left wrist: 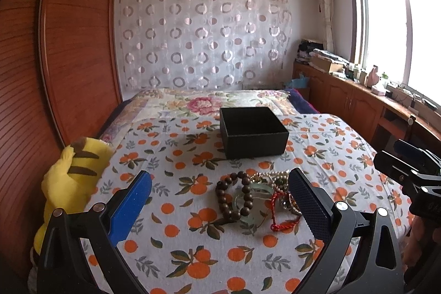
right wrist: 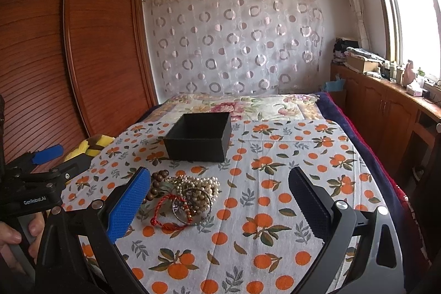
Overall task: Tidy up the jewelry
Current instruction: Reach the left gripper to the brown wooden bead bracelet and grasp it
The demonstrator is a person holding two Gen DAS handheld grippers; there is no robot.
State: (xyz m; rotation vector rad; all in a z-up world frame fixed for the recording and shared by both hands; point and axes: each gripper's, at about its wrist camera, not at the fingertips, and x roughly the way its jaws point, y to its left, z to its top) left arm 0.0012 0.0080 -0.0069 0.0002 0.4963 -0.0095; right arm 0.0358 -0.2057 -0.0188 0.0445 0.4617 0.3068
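Note:
A pile of jewelry lies on the orange-print cloth (left wrist: 193, 239): a brown bead bracelet (left wrist: 234, 197), a green jade bangle (left wrist: 255, 190), a red cord (left wrist: 278, 214) and pearls (left wrist: 275, 175). In the right wrist view the pile shows pearls (right wrist: 198, 182), a red cord (right wrist: 165, 214) and a metal ring (right wrist: 193, 208). An open black box (left wrist: 253, 132) (right wrist: 199, 138) stands behind the pile. My left gripper (left wrist: 220, 200) is open, held above the pile's near side. My right gripper (right wrist: 220, 197) is open, just right of the pile. Both are empty.
A yellow striped plush toy (left wrist: 71, 178) lies at the bed's left edge by the wooden wardrobe (left wrist: 69, 46). A wooden cabinet (right wrist: 386, 112) with clutter runs along the window on the right. The other gripper shows at each view's side (left wrist: 408, 170) (right wrist: 41, 164).

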